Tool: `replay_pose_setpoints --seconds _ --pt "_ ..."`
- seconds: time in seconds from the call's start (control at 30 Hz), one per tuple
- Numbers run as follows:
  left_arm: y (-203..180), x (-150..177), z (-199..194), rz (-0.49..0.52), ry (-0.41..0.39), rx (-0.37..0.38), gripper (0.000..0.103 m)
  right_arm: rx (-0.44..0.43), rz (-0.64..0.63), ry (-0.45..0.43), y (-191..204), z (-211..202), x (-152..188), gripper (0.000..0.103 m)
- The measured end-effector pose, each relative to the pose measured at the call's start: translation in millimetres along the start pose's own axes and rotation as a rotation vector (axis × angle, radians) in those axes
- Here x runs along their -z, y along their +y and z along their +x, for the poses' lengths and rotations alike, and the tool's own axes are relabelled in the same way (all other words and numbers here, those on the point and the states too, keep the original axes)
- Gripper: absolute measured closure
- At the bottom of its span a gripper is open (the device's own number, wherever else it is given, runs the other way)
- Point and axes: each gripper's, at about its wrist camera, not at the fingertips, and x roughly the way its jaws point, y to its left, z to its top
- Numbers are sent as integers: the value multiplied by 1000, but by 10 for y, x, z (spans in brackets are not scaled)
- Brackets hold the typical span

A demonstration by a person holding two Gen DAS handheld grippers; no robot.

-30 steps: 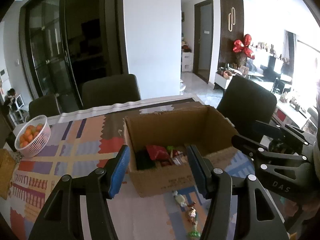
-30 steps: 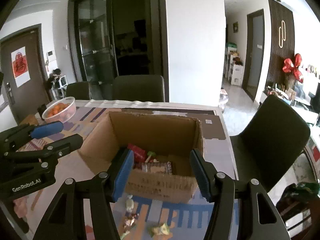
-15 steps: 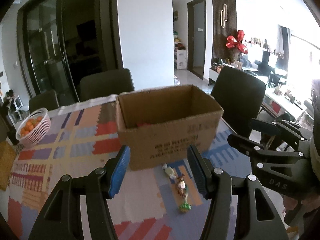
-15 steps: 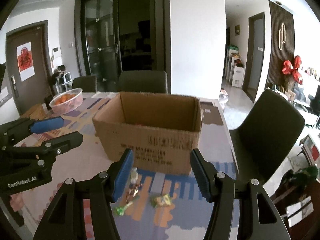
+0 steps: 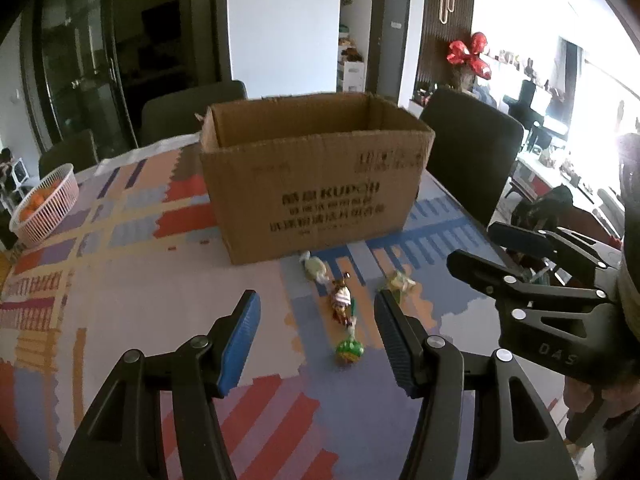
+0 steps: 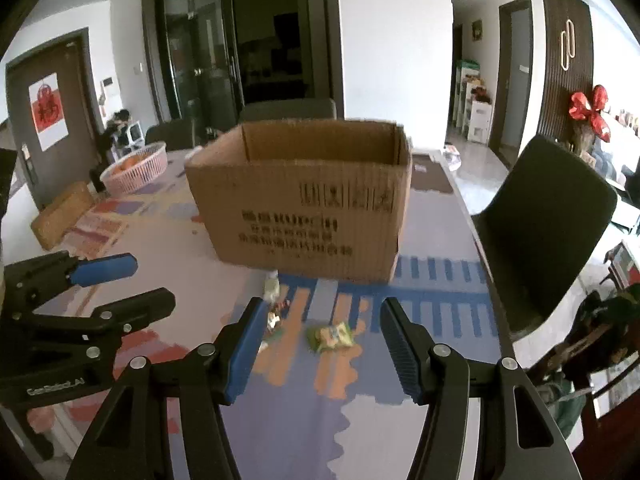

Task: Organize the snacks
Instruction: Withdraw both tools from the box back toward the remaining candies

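Observation:
An open cardboard box [image 5: 316, 184] [image 6: 308, 200] stands on the patterned tablecloth. In front of it lie loose snacks: a pale wrapped candy [image 5: 314, 268] [image 6: 272, 286], a brown-red wrapped one [image 5: 342, 304] [image 6: 276, 316], a round green candy [image 5: 349, 350] and a yellow-green packet [image 5: 396, 282] [image 6: 330, 336]. My left gripper [image 5: 316, 304] [image 6: 150, 280] hovers open over the row of candies, holding nothing. My right gripper [image 6: 322, 308] [image 5: 474, 244] is open too, above the yellow-green packet, apart from it.
A pink basket of oranges [image 5: 44, 208] [image 6: 136, 166] sits at the table's far left, with a brown woven mat [image 6: 60, 220] nearer. Dark chairs [image 5: 472, 152] [image 6: 544, 224] stand on the right and behind the box. The table's right edge runs beside the chair.
Both grippers have sunk and drawn back from above the box. Its inside is no longer visible, and the loose snacks in front of it now lie between the fingers' lines of sight.

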Motion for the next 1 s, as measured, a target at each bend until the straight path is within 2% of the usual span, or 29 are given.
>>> replay_pose_setpoints --seconds 0.57,0.77,1.0 --pt "-43 405 591 -24 171 75 48 -4 15 142 -79 457 392 43" --pt "-42 445 780 -43 211 111 55 -4 27 179 -134 627 444 43" --pt "-79 440 922 -40 241 114 60 -5 32 214 -187 807 434 43"
